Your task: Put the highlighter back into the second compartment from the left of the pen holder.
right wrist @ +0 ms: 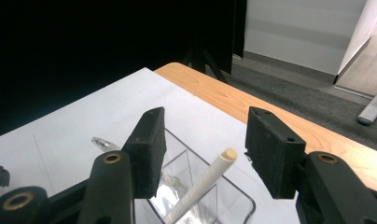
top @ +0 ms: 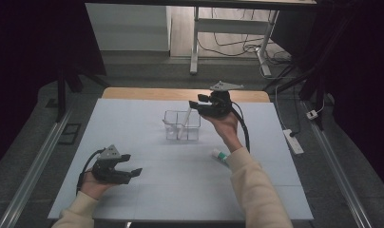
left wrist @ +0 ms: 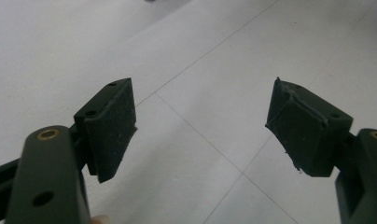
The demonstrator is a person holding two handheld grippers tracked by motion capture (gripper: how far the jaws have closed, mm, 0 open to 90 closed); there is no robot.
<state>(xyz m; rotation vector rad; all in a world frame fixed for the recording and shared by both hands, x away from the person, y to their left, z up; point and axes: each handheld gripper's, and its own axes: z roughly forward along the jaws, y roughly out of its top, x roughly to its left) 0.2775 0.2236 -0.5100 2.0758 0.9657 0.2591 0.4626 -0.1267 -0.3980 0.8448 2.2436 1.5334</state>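
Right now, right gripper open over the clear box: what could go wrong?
1. The white stick leans loosely in the clear box; a brush from the open right gripper could tip it out.
2. The box looks light; a low pass could shove it.
3. The tube lies beside the sleeve; pulling back could knock it.

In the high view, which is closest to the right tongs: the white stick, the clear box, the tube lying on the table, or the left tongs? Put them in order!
From the right tongs:
1. White stick, leaning up just below the tips.
2. Clear box, holding the stick, mid-table.
3. Tube, lying beside the right forearm.
4. Left tongs, far off at the near left.
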